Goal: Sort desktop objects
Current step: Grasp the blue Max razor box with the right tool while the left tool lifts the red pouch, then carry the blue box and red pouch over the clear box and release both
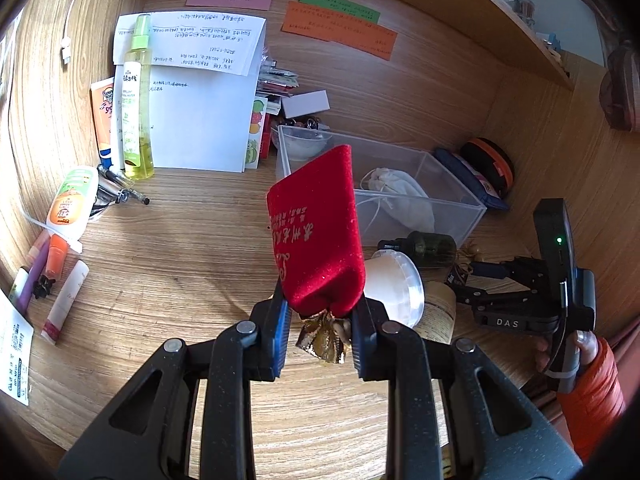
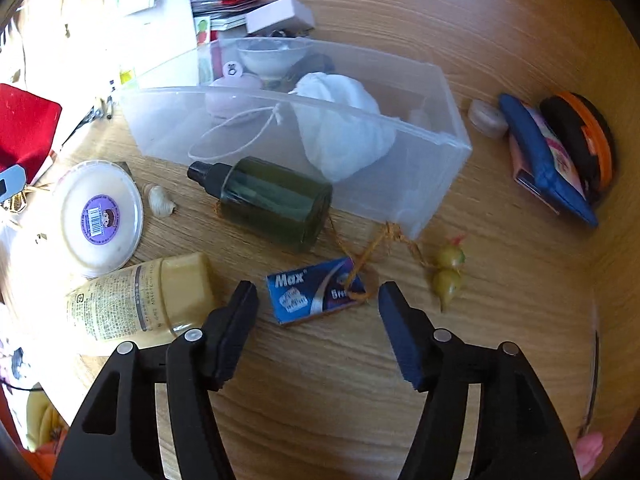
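Note:
My left gripper (image 1: 321,316) is shut on the gathered neck of a red velvet pouch (image 1: 318,232) with gold lettering, held upright above the desk in front of a clear plastic bin (image 1: 452,184). The pouch also shows at the left edge (image 2: 24,128) of the right wrist view. A white drawstring bag (image 2: 344,124) lies inside the bin (image 2: 440,148). My right gripper (image 2: 316,300) is open, its fingers standing either side of a small blue "Max" box (image 2: 312,292) tied with orange string, without touching it. A dark green spray bottle (image 2: 272,200) lies just beyond.
A round white lid (image 2: 100,216), a cream tube (image 2: 140,300), a small shell (image 2: 160,200) and green gourd charms (image 2: 448,272) lie around the box. A blue pouch (image 2: 548,164) and orange-black disc (image 2: 580,140) sit right. Papers (image 1: 192,80), a yellow spray bottle (image 1: 136,104) and tubes crowd the left.

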